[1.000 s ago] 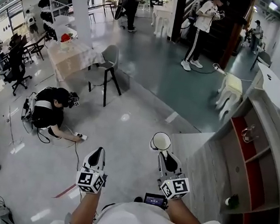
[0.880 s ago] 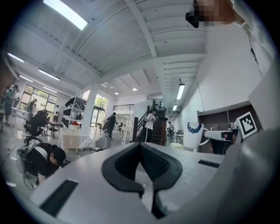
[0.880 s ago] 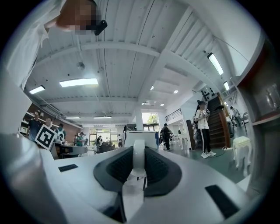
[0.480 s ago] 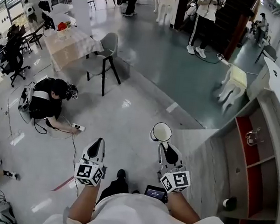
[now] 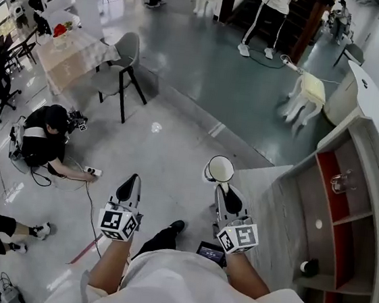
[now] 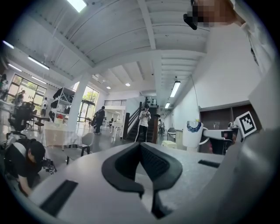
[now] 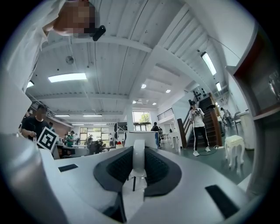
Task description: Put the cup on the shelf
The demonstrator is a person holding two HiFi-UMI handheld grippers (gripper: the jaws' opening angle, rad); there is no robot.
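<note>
The right gripper (image 5: pixel 220 187) pinches the cup (image 5: pixel 220 169) by its handle, likely to carry it upright to the shelf (image 5: pixel 368 168) at the right. The left gripper (image 5: pixel 130 183) seems unneeded: its jaws are pressed together on nothing.

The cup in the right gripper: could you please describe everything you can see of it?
The cup is white and glossy, like ceramic, with a blue pattern near its rim. It stands upright, open mouth up. The right gripper holds it by its handle, jaws closed on it. It hangs above the floor, short of the shelf, touching nothing else.
</note>
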